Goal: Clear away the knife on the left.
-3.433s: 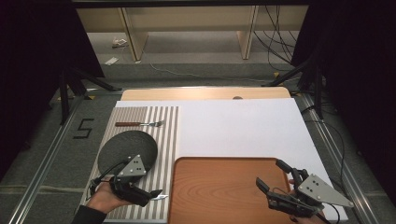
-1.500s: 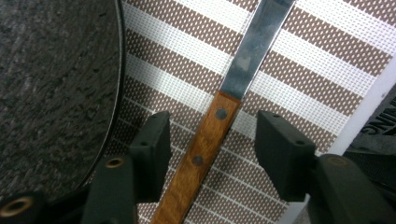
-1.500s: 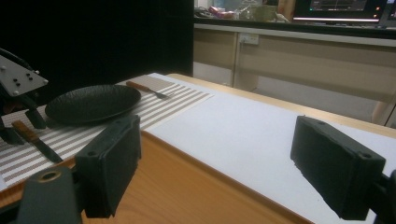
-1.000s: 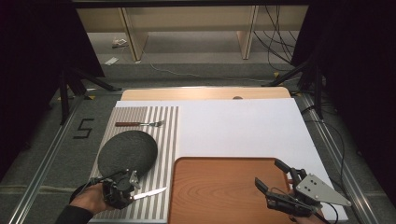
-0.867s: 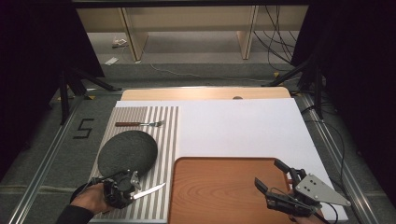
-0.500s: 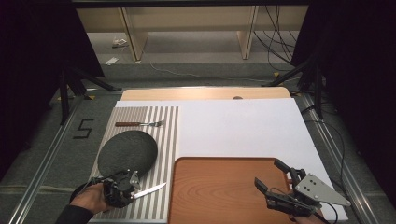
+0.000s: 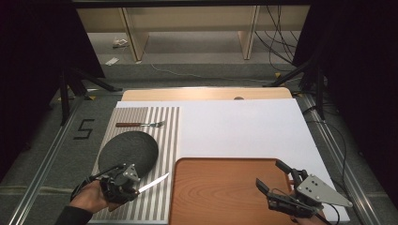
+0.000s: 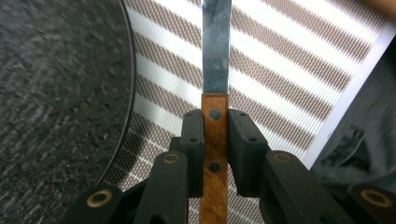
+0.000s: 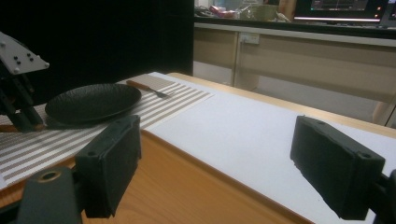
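Fork (image 7: 141, 124) on striped mat (image 7: 169, 140); wooden tray (image 7: 220, 187) on white sheet (image 7: 244, 131).

Right gripper (image 9: 215, 172) jaws wide apart, nothing between them, low over wooden tray (image 9: 154, 196). White sheet (image 9: 243, 126) ahead. Far left: black plate (image 9: 93, 102) on striped mat (image 9: 42, 149), fork (image 9: 149, 88) beyond it. Left gripper (image 9: 18, 93) at left edge, state unclear.

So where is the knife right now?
In the high view the knife is at the near left, held by its wooden handle in the left hand-held gripper. Its blade sticks out over the striped placemat, just right of the black plate.
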Available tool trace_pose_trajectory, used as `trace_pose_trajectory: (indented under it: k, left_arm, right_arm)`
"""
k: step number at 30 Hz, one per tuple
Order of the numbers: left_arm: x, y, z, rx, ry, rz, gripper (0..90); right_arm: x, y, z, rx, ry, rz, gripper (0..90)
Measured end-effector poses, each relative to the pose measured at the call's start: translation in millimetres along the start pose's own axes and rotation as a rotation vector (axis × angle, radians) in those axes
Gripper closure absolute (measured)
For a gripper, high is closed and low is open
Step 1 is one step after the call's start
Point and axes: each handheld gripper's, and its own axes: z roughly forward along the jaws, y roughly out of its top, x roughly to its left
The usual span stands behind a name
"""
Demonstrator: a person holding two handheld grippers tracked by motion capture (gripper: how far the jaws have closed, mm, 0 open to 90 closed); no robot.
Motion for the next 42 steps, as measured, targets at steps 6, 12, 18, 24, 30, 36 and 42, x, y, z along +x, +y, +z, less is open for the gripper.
trace_pose_trajectory:
  k: [6,12,18,24,30,36,42]
  left_arm:
    - [-2.1,7.6,-10.1,-0.117,-0.018,-0.065,76.8]
    - [-5.4,13.2,-13.9,-0.17,-0.025,-0.095,76.9]
    - [-15.1,24.8,-15.7,-0.213,-0.026,-0.122,76.9]
    - [-22.3,32.7,-16.2,-0.254,-0.063,-0.142,76.9]
    - [-29.4,39.4,-15.5,-0.283,-0.079,-0.131,76.9]
    - [-35.5,46.6,-13.5,-0.314,-0.115,-0.138,76.8]
    - [-43.5,57.9,-5.8,-0.288,-0.153,-0.189,76.9]
  right_arm:
    - [0.2,0.0,-0.1,0.003,-0.001,-0.001,17.4]
    - [-0.2,0.0,-0.1,-0.001,-0.001,-0.001,17.4]
    - [0.1,0.0,-0.1,0.001,-0.001,-0.001,17.4]
    - [0.0,-0.1,0.1,0.001,0.0,0.0,17.4]
    - [-0.1,-0.1,0.1,0.001,0.0,0.0,17.3]
    - [-0.2,-0.2,0.3,0.001,0.001,0.001,17.4]
    - [0.2,-0.5,1.1,0.005,-0.001,0.001,17.4]
